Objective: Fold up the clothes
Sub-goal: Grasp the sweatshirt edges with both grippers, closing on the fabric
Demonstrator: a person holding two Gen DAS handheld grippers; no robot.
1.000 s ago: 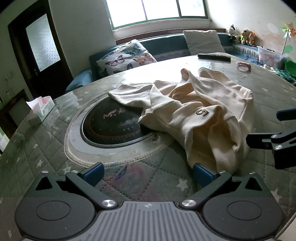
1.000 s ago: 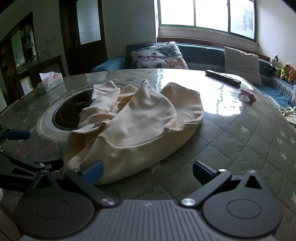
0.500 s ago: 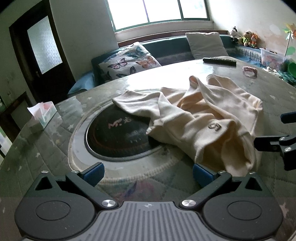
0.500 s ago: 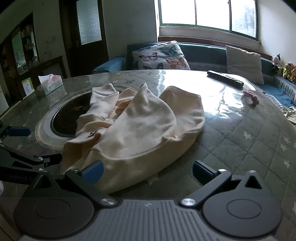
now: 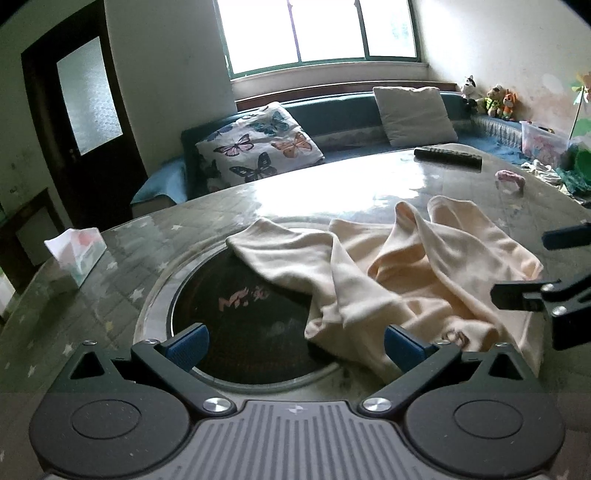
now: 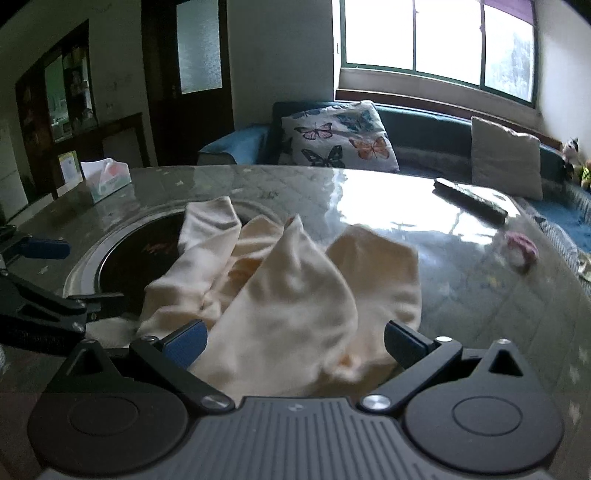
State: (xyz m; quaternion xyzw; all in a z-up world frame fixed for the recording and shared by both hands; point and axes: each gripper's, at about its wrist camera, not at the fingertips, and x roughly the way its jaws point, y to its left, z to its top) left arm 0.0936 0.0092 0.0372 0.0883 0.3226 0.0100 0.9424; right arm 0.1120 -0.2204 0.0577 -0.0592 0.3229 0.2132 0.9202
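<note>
Quilted table (image 5: 369, 192), crumpled cream sweatshirt (image 6: 295, 306) between spread right claw (image 6: 295, 345) (left likewise).

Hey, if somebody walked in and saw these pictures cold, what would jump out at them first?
Probably the cream sweatshirt, crumpled in a heap in the middle of the round table, one part lying over the dark round plate set into the tabletop. Next, the bright window and the butterfly pillow on the blue sofa behind. Both tools are open at the heap's near edge, the right tool with cloth between its fingers.
</note>
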